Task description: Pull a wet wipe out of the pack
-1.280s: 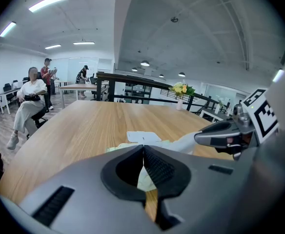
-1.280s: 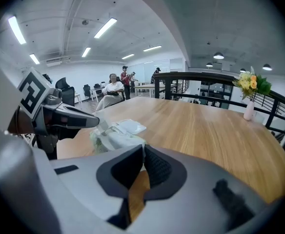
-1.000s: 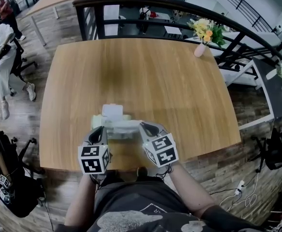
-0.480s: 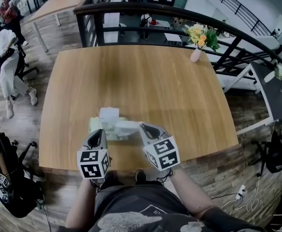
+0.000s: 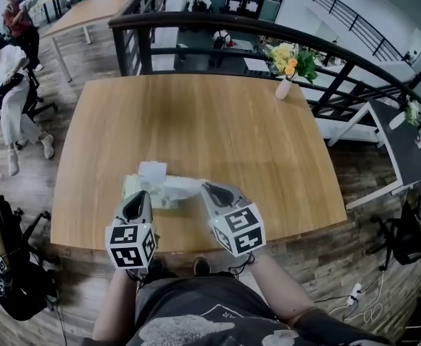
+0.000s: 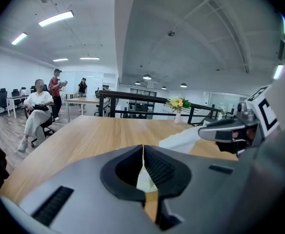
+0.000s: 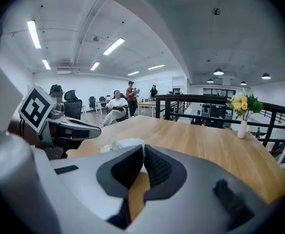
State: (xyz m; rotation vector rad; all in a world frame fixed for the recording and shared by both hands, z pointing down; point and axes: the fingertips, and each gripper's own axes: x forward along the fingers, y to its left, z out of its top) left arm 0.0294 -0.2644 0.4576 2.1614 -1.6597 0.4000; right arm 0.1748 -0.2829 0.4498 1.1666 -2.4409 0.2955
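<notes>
Both clamped: left hand-held gripper point(image 5: 141, 195) pinches pack point(image 5: 144, 186) edge just ahead of it; right hand-held gripper point(image 5: 205, 187) nips wipe point(image 5: 183, 187), stretched leftward from it to pack.

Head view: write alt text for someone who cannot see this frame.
Over the near edge of a wooden table, the left hand-held gripper pinches a wet wipe pack while the right hand-held gripper grips a white wet wipe drawn from it. A vase of flowers stands at the far right corner.
</notes>
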